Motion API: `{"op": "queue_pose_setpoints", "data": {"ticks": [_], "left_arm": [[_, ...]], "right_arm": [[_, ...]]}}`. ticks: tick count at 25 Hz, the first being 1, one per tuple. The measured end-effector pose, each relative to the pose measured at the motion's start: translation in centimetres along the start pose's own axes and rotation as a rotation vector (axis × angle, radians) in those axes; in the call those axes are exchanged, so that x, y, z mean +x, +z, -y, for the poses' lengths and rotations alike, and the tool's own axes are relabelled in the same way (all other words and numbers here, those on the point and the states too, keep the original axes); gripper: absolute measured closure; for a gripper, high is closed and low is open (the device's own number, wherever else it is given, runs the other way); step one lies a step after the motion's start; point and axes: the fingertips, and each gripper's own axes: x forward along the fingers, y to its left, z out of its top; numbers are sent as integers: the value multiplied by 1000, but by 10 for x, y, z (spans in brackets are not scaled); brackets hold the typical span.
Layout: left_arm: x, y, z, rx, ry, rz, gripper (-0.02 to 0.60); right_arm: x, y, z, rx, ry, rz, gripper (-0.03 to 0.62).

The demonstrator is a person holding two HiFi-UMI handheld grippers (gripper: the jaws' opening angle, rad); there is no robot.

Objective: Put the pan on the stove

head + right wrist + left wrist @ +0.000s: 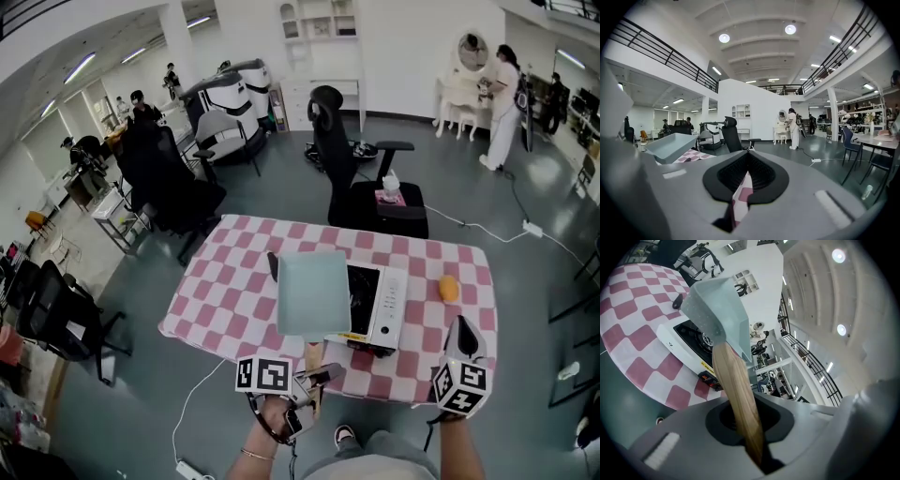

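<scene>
A square pale blue pan (312, 292) with a wooden handle (312, 359) hangs tilted above the left part of the white tabletop stove (382, 305). My left gripper (317, 377) is shut on that handle near the table's front edge. In the left gripper view the handle (736, 394) runs up from the jaws to the pan (719, 305), with the stove's black burner (693, 338) below it. My right gripper (463, 336) rests over the table's right front corner, shut and holding nothing. The right gripper view shows the pan (670, 146) off to the left.
The table (234, 281) wears a pink and white checked cloth. An orange fruit (449, 288) lies right of the stove. A small black object (273, 265) sits just left of the pan. A black office chair (366, 192) stands behind the table.
</scene>
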Motion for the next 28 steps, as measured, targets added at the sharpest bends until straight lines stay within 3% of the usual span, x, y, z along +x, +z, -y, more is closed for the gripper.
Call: {"op": "queue_pose_setpoints", "data": {"ticks": [14,28], "left_arm": [[12,15,-16,6,21,-65,560],[28,25,-23,34,37,-165,561]], "right_arm": [[42,2,11,-1,-13,-16,585],[57,-15,43,46,-100,-48,585]]}}
